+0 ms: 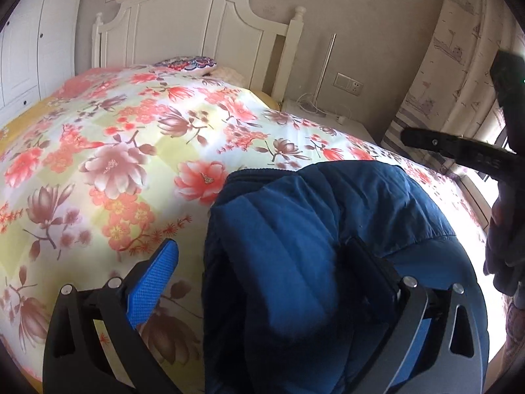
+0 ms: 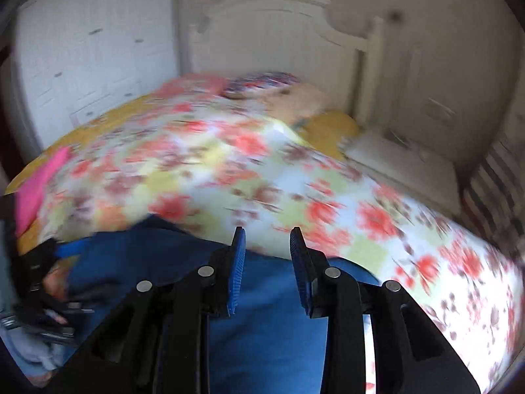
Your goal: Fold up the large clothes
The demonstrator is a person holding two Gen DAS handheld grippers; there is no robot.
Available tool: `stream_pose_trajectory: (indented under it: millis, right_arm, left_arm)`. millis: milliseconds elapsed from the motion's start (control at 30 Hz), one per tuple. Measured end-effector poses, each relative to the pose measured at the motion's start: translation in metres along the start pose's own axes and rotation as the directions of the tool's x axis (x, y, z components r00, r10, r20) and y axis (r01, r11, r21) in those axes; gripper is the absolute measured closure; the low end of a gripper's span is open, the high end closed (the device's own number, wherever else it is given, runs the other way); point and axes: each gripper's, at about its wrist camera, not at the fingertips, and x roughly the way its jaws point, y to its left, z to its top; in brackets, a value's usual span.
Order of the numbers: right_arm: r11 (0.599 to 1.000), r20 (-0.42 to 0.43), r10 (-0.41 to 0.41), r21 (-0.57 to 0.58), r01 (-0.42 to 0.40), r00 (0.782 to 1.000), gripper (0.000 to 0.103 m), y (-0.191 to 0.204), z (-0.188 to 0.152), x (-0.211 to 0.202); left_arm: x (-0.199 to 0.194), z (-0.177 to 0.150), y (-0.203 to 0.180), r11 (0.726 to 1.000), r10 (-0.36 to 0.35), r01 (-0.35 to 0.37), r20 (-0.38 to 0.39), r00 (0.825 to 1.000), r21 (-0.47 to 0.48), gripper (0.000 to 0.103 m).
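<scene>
Your left claw (image 1: 262, 279) angled down, fingers wide apart straddling the folded blue jacket (image 1: 311, 229), your right claw (image 2: 267, 269) tilted down above it, narrow gap, nothing gripped, floral bed (image 1: 131, 138) beyond, white headboard (image 1: 197, 23) behind.

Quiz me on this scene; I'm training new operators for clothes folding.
1. True or false: the pads of the left claw are pressed together.
2. The quilt shows: A stripes, B flowers, C one plain colour?
3. What garment lies on the quilt?
Key: 1 false, they stand wide apart; 2 B; 3 a blue jacket.
</scene>
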Motion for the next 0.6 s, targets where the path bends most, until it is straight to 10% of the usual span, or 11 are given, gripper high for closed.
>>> stream_pose_trajectory:
  millis: [100, 400, 600]
  right_arm:
    - [0.995, -0.215, -0.024, -0.099, 0.003, 0.976, 0.071, 0.026, -0.022, 0.064]
    - [0.993, -0.117, 0.09, -0.069, -0.099, 0.989, 0.071, 0.028, 0.013, 0.031]
    - [0.975, -0.282, 0.214, 0.009, -0.22, 0.935, 0.07, 0.035, 0.004, 0.089]
  left_arm:
    - [0.001, 0.001, 0.001, 1.0, -0.005, 0.005, -0.008, 1.0, -0.002, 0.002]
    - [0.0, -0.001, 0.005, 1.0, 0.003, -0.004, -0.011, 1.0, -0.018, 0.002]
    - [0.002, -0.001, 0.006, 0.999, 0.024, -0.025, -0.025, 0.999, -0.021, 0.002]
